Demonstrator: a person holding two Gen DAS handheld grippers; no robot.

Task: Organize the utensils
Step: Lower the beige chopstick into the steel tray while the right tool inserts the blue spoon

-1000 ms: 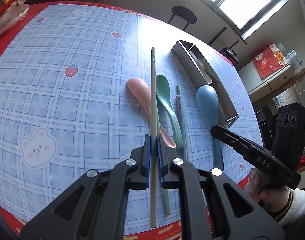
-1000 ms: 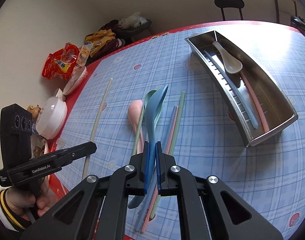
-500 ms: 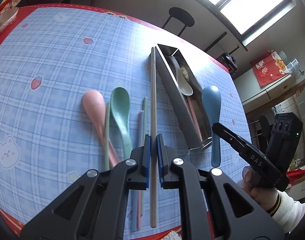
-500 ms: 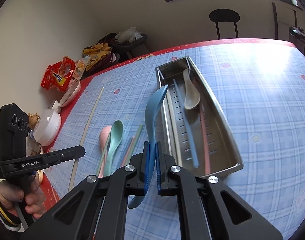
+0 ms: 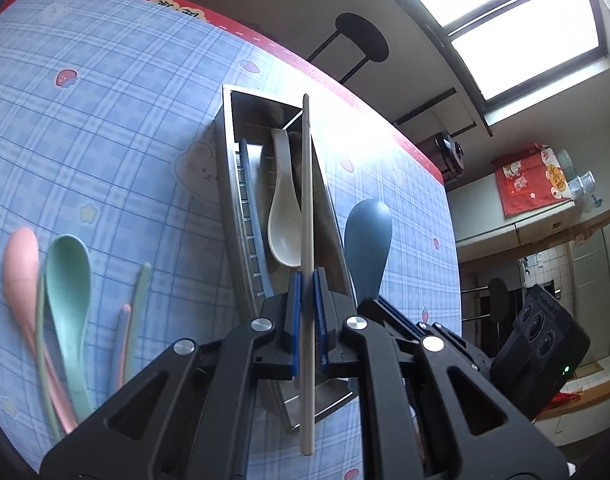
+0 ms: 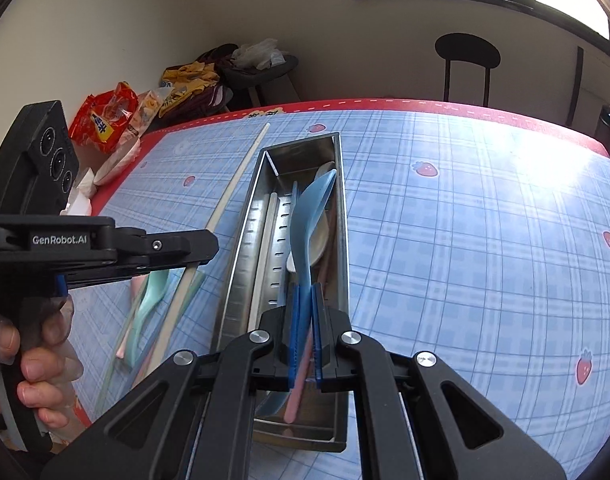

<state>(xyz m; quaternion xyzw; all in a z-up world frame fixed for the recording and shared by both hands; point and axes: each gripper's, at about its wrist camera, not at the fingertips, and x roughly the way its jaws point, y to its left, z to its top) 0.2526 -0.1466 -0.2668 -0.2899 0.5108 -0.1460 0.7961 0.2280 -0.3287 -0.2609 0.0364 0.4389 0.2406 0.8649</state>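
Observation:
My left gripper (image 5: pixel 307 320) is shut on a long beige chopstick (image 5: pixel 307 184), held above the steel tray (image 5: pixel 227 200). A white spoon (image 5: pixel 283 216) and a blue chopstick lie in that tray. My right gripper (image 6: pixel 305 320) is shut on the handle of a blue spoon (image 6: pixel 309 216), which hangs over the tray (image 6: pixel 241 240), bowl pointing away. The tray also holds a pink chopstick (image 6: pixel 293 404). In the right wrist view the left gripper (image 6: pixel 201 248) and its chopstick (image 6: pixel 233 184) are just left of the tray. A pink spoon (image 5: pixel 21 264), a green spoon (image 5: pixel 67 276) and two chopsticks lie on the cloth at the left.
The table carries a blue checked cloth with a red border (image 6: pixel 425 104). Snack bags (image 6: pixel 105 116) and a white bowl (image 6: pixel 113 164) sit off the far left corner. A black stool (image 6: pixel 467 50) stands beyond the far edge. A hand (image 6: pixel 29 364) grips the left gripper's handle.
Both grippers have carried their utensils sideways from above the loose spoons to above the steel tray. The tray now lies straight ahead in both views. Both grips are unchanged.

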